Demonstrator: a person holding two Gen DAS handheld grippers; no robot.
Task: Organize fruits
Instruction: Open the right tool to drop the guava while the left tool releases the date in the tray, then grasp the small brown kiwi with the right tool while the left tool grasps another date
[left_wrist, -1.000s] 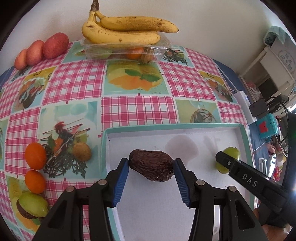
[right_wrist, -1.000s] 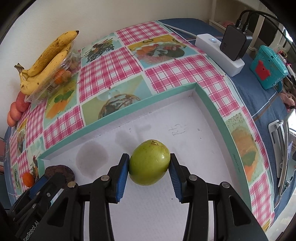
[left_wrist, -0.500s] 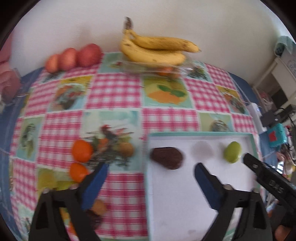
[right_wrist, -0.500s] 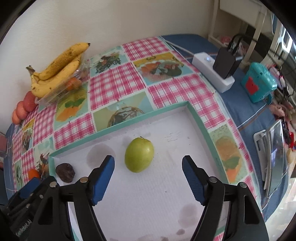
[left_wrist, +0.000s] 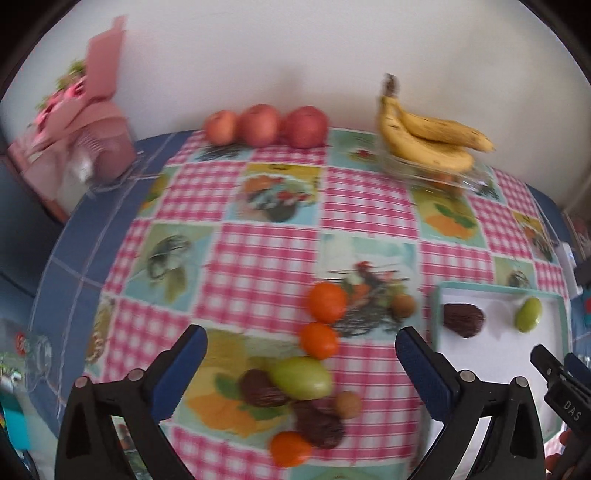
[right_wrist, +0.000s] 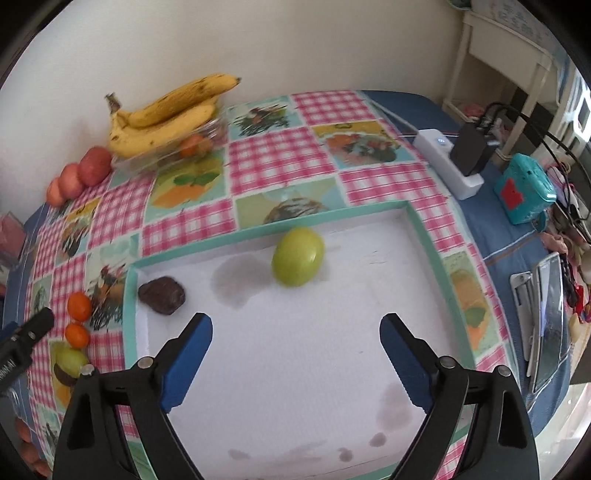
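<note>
A white tray with a teal rim (right_wrist: 424, 236) holds a green fruit (right_wrist: 298, 261) near its far edge and a wrinkled dark brown fruit (right_wrist: 162, 295) in its far left corner. My right gripper (right_wrist: 295, 325) hovers above the tray, its jaws opening and nothing between them. My left gripper (left_wrist: 301, 338) hangs wide open and empty over a loose pile on the checked cloth: a green fruit (left_wrist: 301, 376), dark brown fruits (left_wrist: 260, 387), oranges (left_wrist: 327, 301) and small brown round fruits (left_wrist: 347, 404). The tray (left_wrist: 480, 288) lies to its right.
Bananas (left_wrist: 428, 144) rest on a clear plastic box by the wall, with three red apples (left_wrist: 266, 125) to their left. A pink object (left_wrist: 99, 140) stands at the far left. A power strip (right_wrist: 448, 162), a teal toy (right_wrist: 524, 188) and a tablet (right_wrist: 543, 317) lie right of the tray.
Both grippers let go of their fruit in the tray, opened wide and rose. The left gripper swung left, off the tray, over the loose fruit pile.
</note>
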